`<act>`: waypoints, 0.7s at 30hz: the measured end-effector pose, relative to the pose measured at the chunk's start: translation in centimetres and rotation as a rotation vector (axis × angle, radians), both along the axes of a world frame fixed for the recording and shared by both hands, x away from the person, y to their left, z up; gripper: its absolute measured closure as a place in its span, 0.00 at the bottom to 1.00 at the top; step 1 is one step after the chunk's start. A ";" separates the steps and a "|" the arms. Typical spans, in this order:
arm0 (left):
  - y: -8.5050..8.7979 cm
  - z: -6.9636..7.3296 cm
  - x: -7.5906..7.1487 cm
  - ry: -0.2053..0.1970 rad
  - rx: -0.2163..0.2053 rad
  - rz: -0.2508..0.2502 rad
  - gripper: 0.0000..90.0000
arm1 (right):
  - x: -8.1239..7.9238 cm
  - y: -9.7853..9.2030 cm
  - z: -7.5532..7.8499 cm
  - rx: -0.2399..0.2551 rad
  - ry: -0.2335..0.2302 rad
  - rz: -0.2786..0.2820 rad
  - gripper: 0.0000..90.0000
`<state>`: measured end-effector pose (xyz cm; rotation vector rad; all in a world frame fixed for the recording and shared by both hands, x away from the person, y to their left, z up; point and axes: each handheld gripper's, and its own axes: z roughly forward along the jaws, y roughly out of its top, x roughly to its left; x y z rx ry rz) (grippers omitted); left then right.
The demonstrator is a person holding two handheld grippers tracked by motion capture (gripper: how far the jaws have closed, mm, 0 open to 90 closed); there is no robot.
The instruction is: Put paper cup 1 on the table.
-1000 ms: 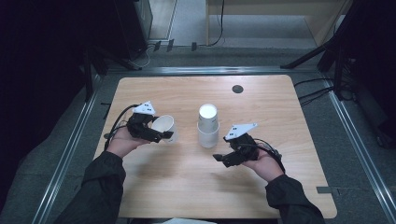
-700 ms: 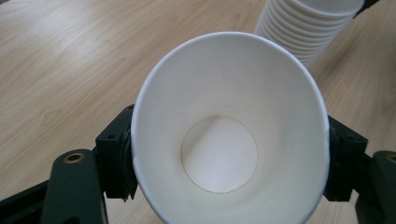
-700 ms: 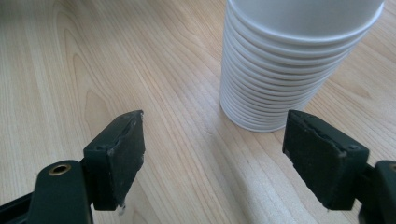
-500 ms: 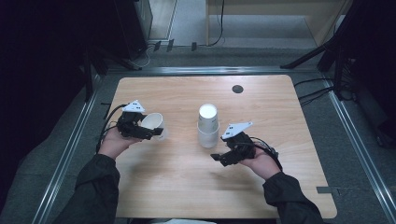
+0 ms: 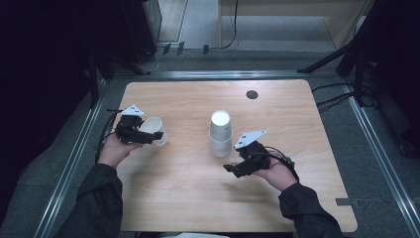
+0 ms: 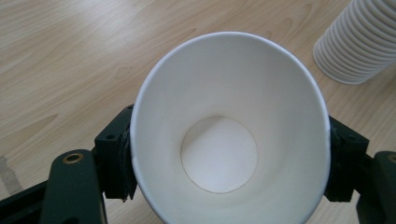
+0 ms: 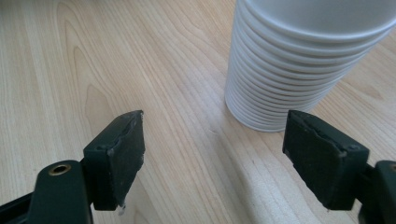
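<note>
The left gripper (image 5: 148, 137) is clamped on a single white paper cup (image 5: 154, 130), its two black pads pressing the cup's sides just below the rim. The jaws have just been opening a little, yet the cup sits squeezed between them, its mouth pushed into an oval in the left gripper view (image 6: 229, 126). The cup lies tilted, mouth turned toward that gripper's camera, so its round bottom shows deep inside.

Beyond the held cup, up and to the right of the left jaws, stands the stack of white paper cups (image 6: 357, 44), upright on the wooden table (image 5: 188, 198), well apart from the left gripper.

The right gripper (image 5: 233, 169) has its jaws spread wide, with nothing between them but bare table. The stack (image 7: 303, 60) stands just ahead of its tips, nearer the right-hand pad and not touching either. From above, the stack (image 5: 220, 135) sits between the two grippers, closer to the right one.
</note>
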<state>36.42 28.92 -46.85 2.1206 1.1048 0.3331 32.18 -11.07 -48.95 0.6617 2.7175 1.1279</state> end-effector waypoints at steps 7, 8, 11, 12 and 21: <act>0.0 -0.6 0.4 0.019 0.042 0.013 0.26 | 0.0 0.0 0.0 -0.002 -0.001 0.001 0.24; -0.1 -0.7 0.4 0.023 0.049 0.011 0.26 | 0.0 0.0 0.0 -0.002 -0.001 0.001 0.24; 0.0 -1.1 0.7 0.034 0.056 0.015 0.26 | 0.0 0.0 0.0 -0.002 0.000 0.003 0.23; 0.0 -1.1 0.7 0.038 0.056 0.017 0.26 | 0.0 0.1 0.0 -0.002 0.000 0.003 0.24; -0.5 -1.4 0.9 0.043 0.083 0.013 0.25 | -0.1 0.1 -0.1 -0.005 0.003 0.004 0.23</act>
